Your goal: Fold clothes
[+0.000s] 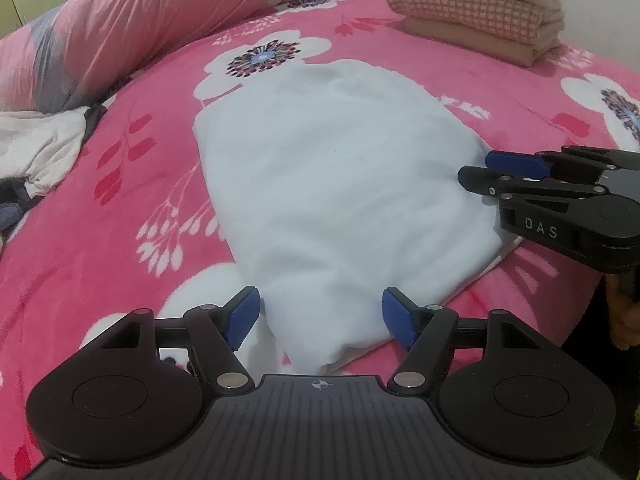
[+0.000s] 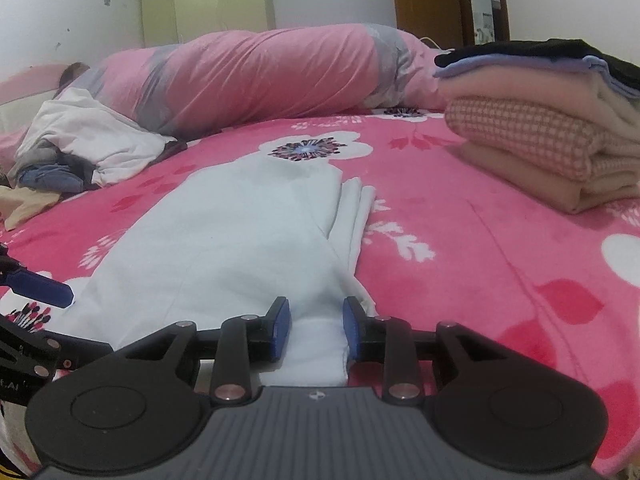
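Folding well underway: white garment (image 1: 340,200) lying part-folded, centre of frame on the pink floral bed (image 1: 120,240). Left tool (image 1: 318,316) open, straddling its near end; right tool (image 2: 316,320) open, no pad pressing cloth. Stack of folded clothes (image 2: 540,140) upper right; unfolded heap (image 2: 80,152) left, still waiting.

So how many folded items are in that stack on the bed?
5 that I can tell in the stack: black on top, then blue, a pale peach piece, a checked one, and plain peach at the bottom. Thin layers may be hidden between them, and the frame cuts off its right side.
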